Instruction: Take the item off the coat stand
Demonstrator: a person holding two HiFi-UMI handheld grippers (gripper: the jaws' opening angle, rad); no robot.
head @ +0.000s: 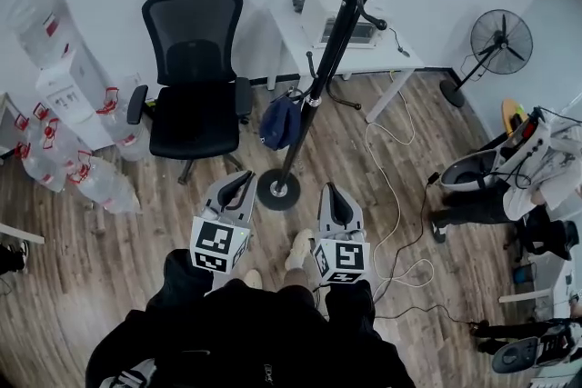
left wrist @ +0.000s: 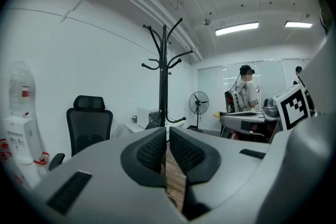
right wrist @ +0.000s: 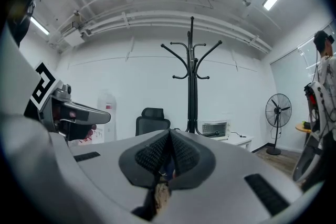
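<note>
A black coat stand (head: 329, 50) rises from a round base (head: 277, 189) on the wooden floor. A dark blue item (head: 280, 121), soft like a cap or small bag, hangs from one of its low hooks. My left gripper (head: 244, 180) is just left of the base, pointing toward the stand, with its jaws shut and empty. My right gripper (head: 333, 193) is just right of the base, also shut with nothing held. Both are below and short of the blue item. The stand (left wrist: 164, 76) shows ahead in the left gripper view, and the same stand (right wrist: 192, 92) in the right gripper view.
A black office chair (head: 193, 77) stands left of the stand. A water dispenser (head: 64, 77) and several water bottles (head: 55, 164) sit at far left. Behind are a white desk (head: 364, 45) and a fan (head: 500, 43). A white cable (head: 400, 195) runs across the floor. A person (left wrist: 245, 93) stands at right.
</note>
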